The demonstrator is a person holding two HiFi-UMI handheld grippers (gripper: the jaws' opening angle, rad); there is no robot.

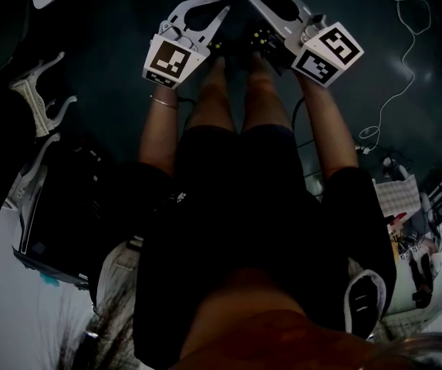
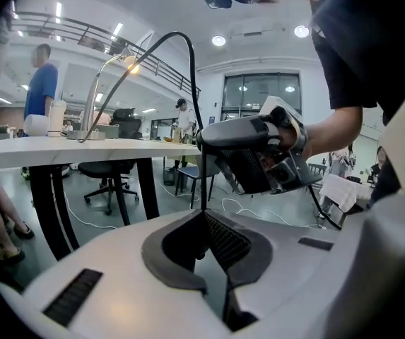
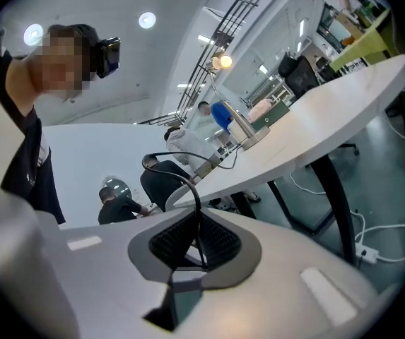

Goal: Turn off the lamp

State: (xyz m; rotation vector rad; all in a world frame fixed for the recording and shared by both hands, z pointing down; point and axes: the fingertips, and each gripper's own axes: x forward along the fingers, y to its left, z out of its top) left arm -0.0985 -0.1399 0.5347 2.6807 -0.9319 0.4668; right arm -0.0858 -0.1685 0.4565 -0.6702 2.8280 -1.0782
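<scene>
Left gripper (image 2: 203, 215) clamped on black cable (image 2: 203, 189), lit lamp (image 2: 130, 63) on white table (image 2: 82, 147)

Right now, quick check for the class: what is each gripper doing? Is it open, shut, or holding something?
Left gripper: shut on the thin black cable.
Right gripper: shut on the same black cable.

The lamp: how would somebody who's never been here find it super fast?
Look for the long white table on black legs. On it stands the lamp, a thin silver neck that bends over from a base on the tabletop. It is the only thing on the table with a glowing yellow bulb at its tip.
</scene>
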